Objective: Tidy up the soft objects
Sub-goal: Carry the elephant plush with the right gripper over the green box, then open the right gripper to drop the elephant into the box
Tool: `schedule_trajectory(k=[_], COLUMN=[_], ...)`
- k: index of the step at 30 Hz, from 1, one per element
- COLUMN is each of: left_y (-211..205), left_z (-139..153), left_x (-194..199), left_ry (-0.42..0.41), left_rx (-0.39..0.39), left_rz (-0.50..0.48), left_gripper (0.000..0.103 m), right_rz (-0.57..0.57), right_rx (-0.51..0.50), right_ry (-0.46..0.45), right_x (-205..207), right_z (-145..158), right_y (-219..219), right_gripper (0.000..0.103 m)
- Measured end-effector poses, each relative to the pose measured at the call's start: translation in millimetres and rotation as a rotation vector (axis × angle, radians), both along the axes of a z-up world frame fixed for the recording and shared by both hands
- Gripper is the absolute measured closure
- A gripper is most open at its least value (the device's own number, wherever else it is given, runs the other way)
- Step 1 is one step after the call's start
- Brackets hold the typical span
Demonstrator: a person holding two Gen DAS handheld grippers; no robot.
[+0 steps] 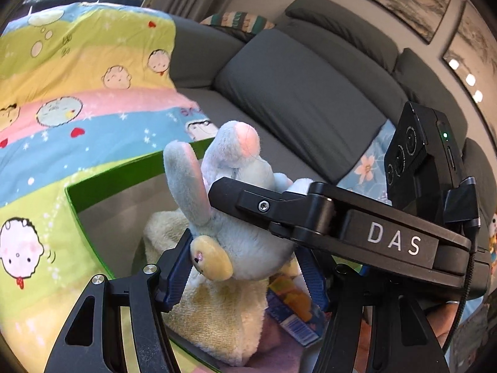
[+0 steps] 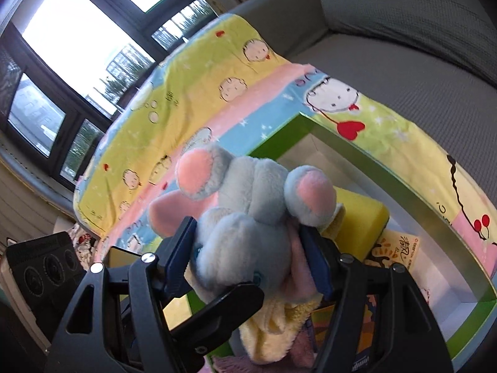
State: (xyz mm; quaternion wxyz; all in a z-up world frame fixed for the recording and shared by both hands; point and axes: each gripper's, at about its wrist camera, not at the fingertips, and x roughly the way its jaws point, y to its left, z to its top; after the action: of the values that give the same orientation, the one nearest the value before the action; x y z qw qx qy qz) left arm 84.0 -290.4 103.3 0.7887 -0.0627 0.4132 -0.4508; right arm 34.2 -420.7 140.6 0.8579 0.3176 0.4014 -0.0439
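Both clamped on one plush rabbit (image 1: pixel 245 233), the left hand-held gripper (image 1: pixel 245 275) at lower centre and the right hand-held gripper (image 2: pixel 248 255) carry it together over the green box (image 1: pixel 93 183), apparently to stow it.

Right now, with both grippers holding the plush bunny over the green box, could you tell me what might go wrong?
1. Both the left gripper and right gripper clamp the plush bunny; if they move apart, seams may strain.
2. The green box already holds a yellow sponge, a cream towel and packets, so the bunny may perch on top and tip out.
3. The right gripper's finger crosses the bunny, so releasing could snag an ear.
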Motion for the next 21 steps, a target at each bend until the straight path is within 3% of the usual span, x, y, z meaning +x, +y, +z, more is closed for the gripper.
schedule_trajectory(k=[5, 13, 21], left_y=[-4, -1, 17], left_z=[-4, -10, 13], left_x=[-3, -1, -23], left_ry=[-0.027, -0.002, -0.077], left_rx=[0.069, 0.074, 0.127], left_rz=[0.026, 0.044, 0.096], left_gripper=[0.040, 0.040, 0.040], right_rz=[-0.002, 0.001, -0.005], right_rx=[-0.004, 0.003, -0.124], right_ry=[0.034, 0.052, 0.027], right_x=[5, 7, -5], right_z=[-9, -14, 5], right_y=[-1, 0, 15], right_gripper=[0.036, 0.034, 0.022])
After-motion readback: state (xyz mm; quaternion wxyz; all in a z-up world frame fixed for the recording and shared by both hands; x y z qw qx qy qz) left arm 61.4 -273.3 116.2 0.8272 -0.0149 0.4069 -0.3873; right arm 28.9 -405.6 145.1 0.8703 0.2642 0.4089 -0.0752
